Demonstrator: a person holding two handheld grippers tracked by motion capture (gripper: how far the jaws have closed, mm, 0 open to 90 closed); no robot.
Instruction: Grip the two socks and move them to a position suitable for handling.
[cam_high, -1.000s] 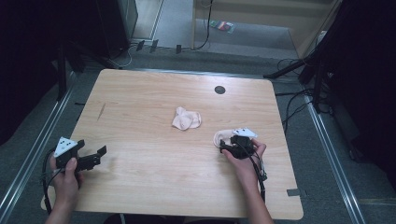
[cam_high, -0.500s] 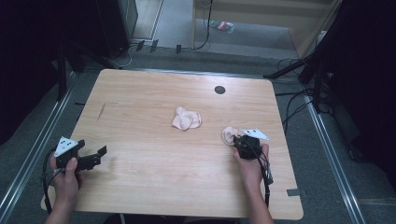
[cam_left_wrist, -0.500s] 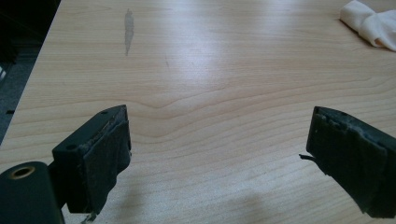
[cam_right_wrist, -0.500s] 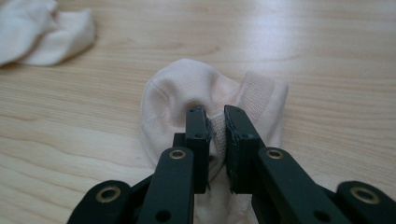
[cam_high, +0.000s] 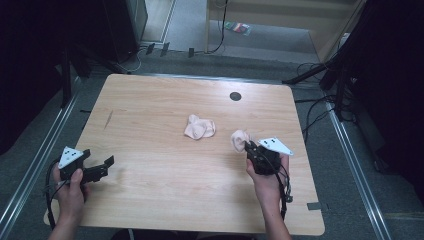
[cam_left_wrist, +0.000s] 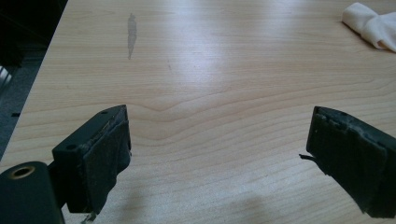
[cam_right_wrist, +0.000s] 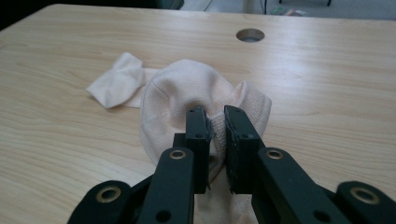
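Now the right gripper has its two black jaws clenched on a pale pink fabric sock, pinching a fold of cloth between them on the light wooden table. Beyond these jaws lies a second crumpled pink sock. Meanwhile the left gripper is released, jaws wide apart above bare wood.

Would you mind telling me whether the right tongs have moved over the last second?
Yes. In the high view the right tongs, shut on a pink sock, have shifted slightly toward the table's far edge and its cable hole.
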